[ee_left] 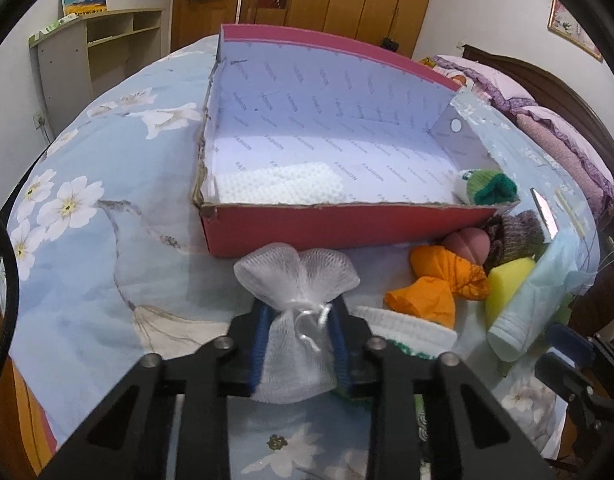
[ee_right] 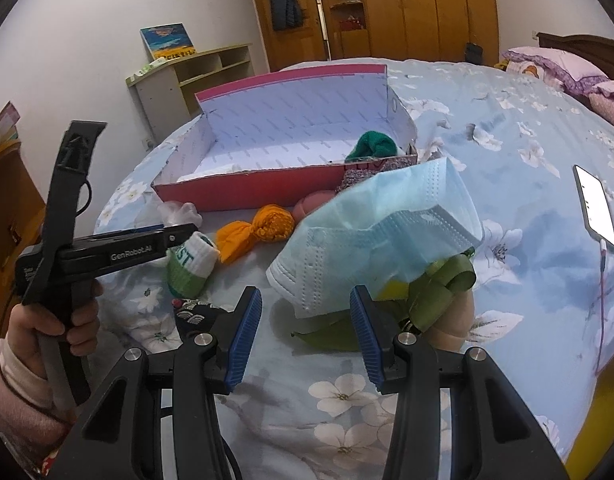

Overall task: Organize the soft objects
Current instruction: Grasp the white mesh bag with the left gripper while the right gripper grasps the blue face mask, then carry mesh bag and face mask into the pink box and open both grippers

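Note:
My left gripper (ee_left: 299,320) is shut on a white mesh pouch (ee_left: 297,304), held above the bed just in front of the red shoebox (ee_left: 327,232). The box holds a white knitted cloth (ee_left: 283,186) and a green sock (ee_left: 489,188). My right gripper (ee_right: 305,312) is open and empty, just short of a blue face mask (ee_right: 383,236). In the right wrist view the left gripper (ee_right: 123,250) is at the left, the pouch (ee_right: 179,212) beyond it and the box (ee_right: 267,190) behind.
On the floral bedspread (ee_left: 107,280) before the box lie an orange cloth (ee_left: 439,280), a pink ball (ee_left: 467,242), a brown sock (ee_left: 515,234), a yellow sponge (ee_left: 507,284) and a white-green sock (ee_right: 191,264). A lit phone (ee_right: 597,204) lies at the right. Pillows (ee_right: 563,68) are far right.

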Motion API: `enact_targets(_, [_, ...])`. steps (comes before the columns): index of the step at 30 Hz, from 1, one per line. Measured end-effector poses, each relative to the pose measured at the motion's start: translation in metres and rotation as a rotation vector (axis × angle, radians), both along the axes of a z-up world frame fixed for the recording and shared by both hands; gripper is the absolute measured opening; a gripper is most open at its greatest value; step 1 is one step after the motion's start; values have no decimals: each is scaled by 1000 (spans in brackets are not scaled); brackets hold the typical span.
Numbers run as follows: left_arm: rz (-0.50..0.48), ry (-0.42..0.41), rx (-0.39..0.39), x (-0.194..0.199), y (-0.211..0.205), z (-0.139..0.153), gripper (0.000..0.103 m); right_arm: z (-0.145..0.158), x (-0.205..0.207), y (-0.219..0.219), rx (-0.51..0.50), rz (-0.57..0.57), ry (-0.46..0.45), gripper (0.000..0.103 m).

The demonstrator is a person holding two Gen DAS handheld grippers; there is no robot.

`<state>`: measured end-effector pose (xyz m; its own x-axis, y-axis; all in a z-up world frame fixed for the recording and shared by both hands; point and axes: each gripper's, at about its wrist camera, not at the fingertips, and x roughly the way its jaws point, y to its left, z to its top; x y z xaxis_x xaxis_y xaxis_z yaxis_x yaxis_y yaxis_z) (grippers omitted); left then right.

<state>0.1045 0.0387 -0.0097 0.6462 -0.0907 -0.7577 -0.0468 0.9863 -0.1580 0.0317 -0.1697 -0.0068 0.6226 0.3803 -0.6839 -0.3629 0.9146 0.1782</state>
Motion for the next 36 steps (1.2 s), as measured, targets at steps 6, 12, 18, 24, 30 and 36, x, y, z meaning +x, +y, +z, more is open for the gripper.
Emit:
enact_targets(6, [-6,-36,-4,-13,2,11,24,-5,4,-3,-2,-46,25,48])
enact_targets(12, [-3,-71,-22,-28,8,23,24,-15,18,-7,32,-91,91,58])
enact_targets(18, [-13,-78,-20,-30,5,25,24,-13,31,-3,47,-123,78,59])
enact_targets(24, [-23,-72,-18,-32,1,23,24,-13,41,-8,100,-168,92,53])
enact_targets(30, [-17,-75,-16,-32,-1,23,24,-8,32,-13,120,-168,60,30])
enact_targets(36, [-14,-85,-14,-36,0,28,24,5,18,-11,125,-129,3,27])
